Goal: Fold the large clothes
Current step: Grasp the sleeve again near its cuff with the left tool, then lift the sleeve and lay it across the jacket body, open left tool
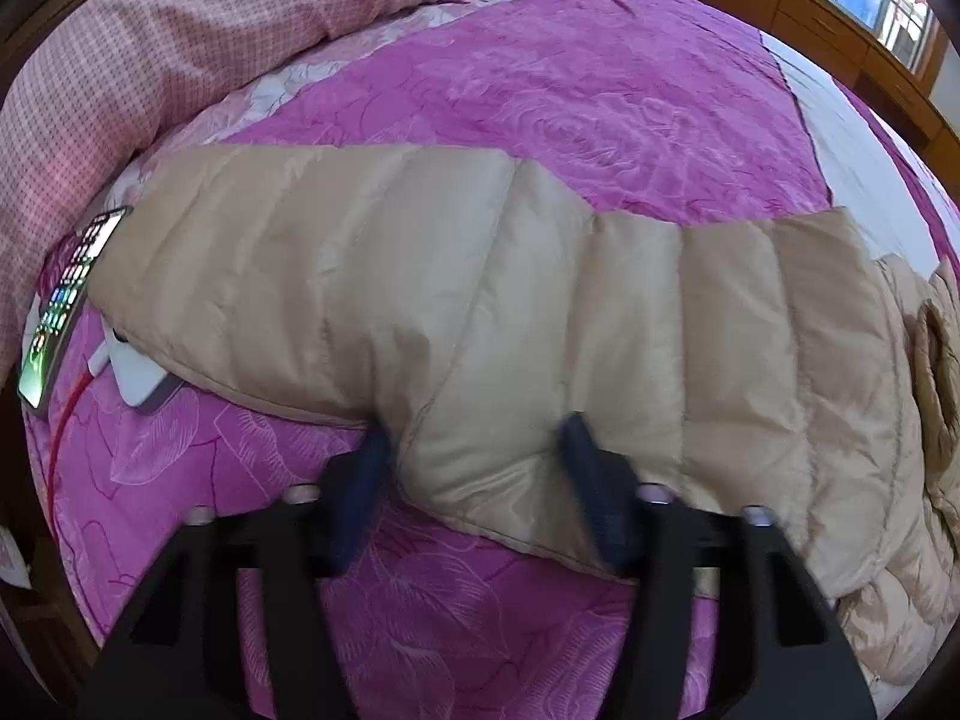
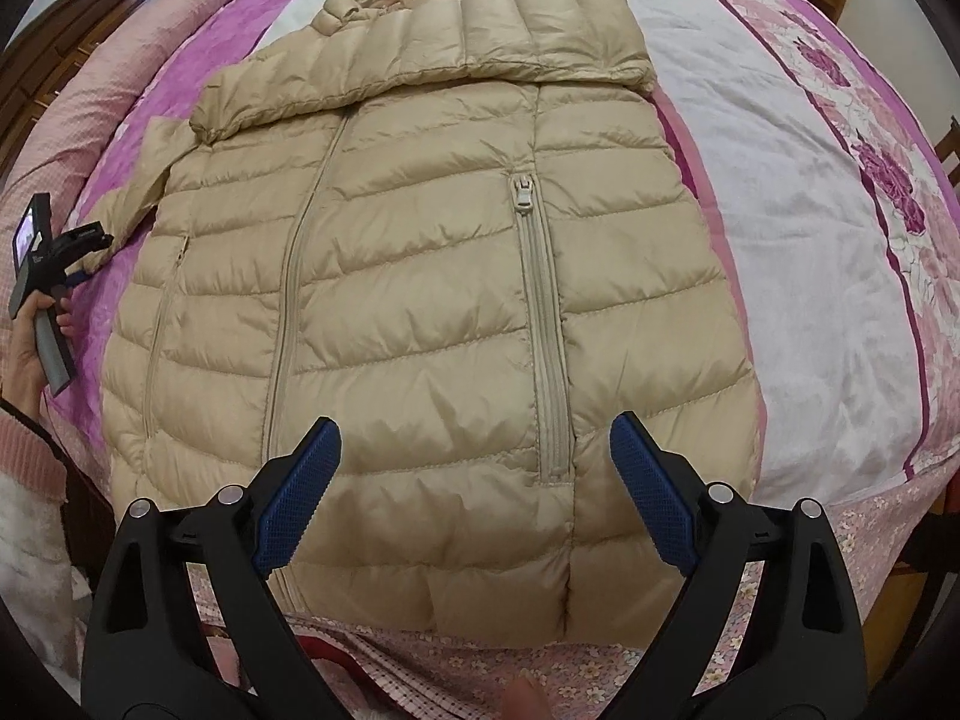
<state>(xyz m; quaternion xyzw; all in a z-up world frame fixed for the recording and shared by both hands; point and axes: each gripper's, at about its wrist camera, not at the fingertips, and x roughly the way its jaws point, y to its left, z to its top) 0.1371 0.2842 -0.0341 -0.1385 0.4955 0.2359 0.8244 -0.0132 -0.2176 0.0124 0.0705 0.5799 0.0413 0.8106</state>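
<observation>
While the right gripper (image 2: 474, 468) hovers wide open over the jacket's (image 2: 420, 300) hem, the left gripper (image 1: 474, 450) seemingly pinches its sleeve cuff (image 1: 480, 468).

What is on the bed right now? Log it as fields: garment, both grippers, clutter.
garment: beige puffer jacket, front up, zipped, flat on the pink bedspread
folded sleeve: lies across the chest
outstretched sleeve: extends sideways off the body
left gripper: closed on the outstretched sleeve's cuff end
right gripper: open, over the hem, holding nothing
clutter: lit phone beside the outstretched sleeve; white device partly under it
</observation>
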